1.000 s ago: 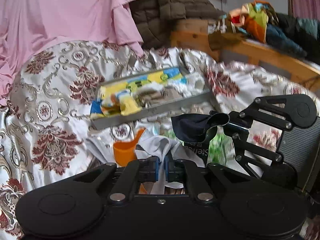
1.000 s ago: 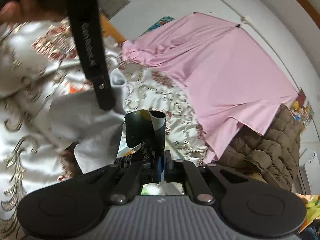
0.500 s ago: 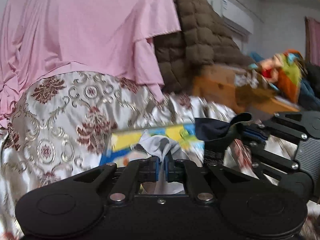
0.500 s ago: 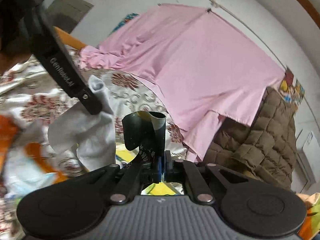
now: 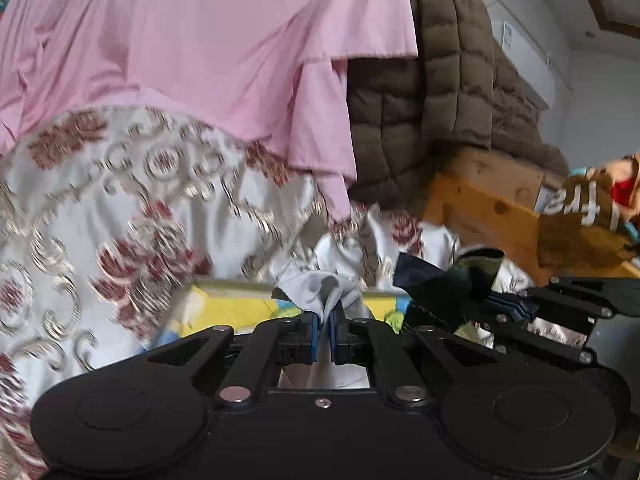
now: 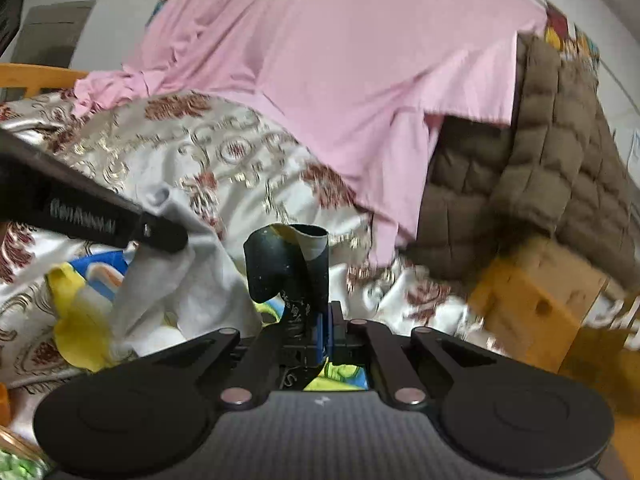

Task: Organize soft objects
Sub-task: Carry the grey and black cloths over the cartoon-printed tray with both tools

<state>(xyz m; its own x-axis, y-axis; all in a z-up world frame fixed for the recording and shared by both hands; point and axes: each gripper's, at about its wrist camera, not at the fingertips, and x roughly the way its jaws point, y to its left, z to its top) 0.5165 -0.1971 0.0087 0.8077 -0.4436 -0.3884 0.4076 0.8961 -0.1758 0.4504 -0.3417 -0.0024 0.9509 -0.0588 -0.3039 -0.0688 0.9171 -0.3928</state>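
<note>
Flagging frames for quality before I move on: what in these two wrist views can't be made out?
- Left wrist view: the pale grey cloth runs down behind the left gripper; its lower part is hidden.
- Right wrist view: the dark rolled sock has printed lettering too small to read; the right gripper cuts off its bottom.
- Both views: the floral satin bedspread is motion-blurred.
- The yellow-and-blue tray is mostly hidden by grippers and cloth.

Bedspread [image 5: 132, 216]: silvery white satin with dark red floral medallions and gold scrollwork. Draped sheet [image 5: 192, 40]: plain pink; quilted jacket [image 5: 432, 88]: brown. Held cloth [image 5: 320, 286]: pale grey; held sock [image 6: 286, 264]: black, white lettering.
</note>
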